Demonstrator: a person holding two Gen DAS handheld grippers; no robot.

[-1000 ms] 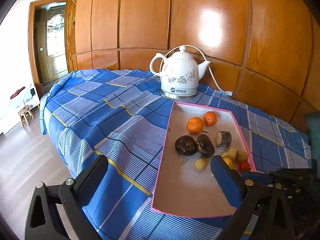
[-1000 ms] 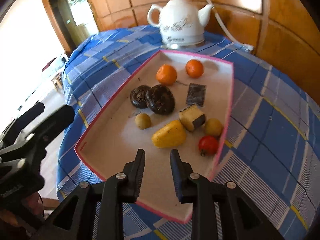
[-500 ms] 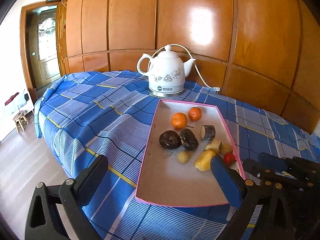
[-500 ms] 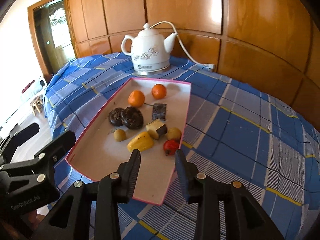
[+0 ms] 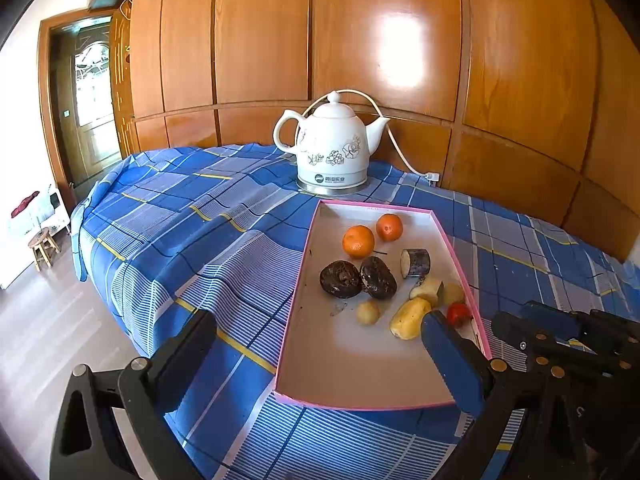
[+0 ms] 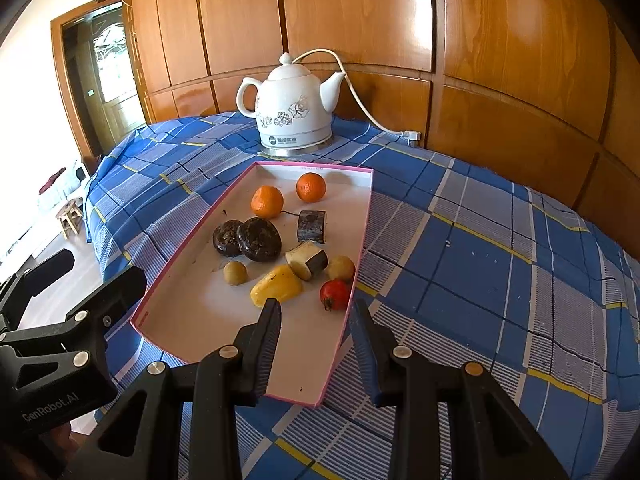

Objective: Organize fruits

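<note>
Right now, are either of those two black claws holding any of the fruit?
No. The left gripper and the right gripper both stand open with nothing between them; all the fruit lies in the tray.

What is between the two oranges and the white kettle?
Only bare tray floor and its pink rim, then tablecloth, between the oranges and the kettle; right wrist view.

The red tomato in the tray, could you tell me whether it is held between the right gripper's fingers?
No, the red tomato lies loose in the tray ahead of the empty right gripper.
</note>
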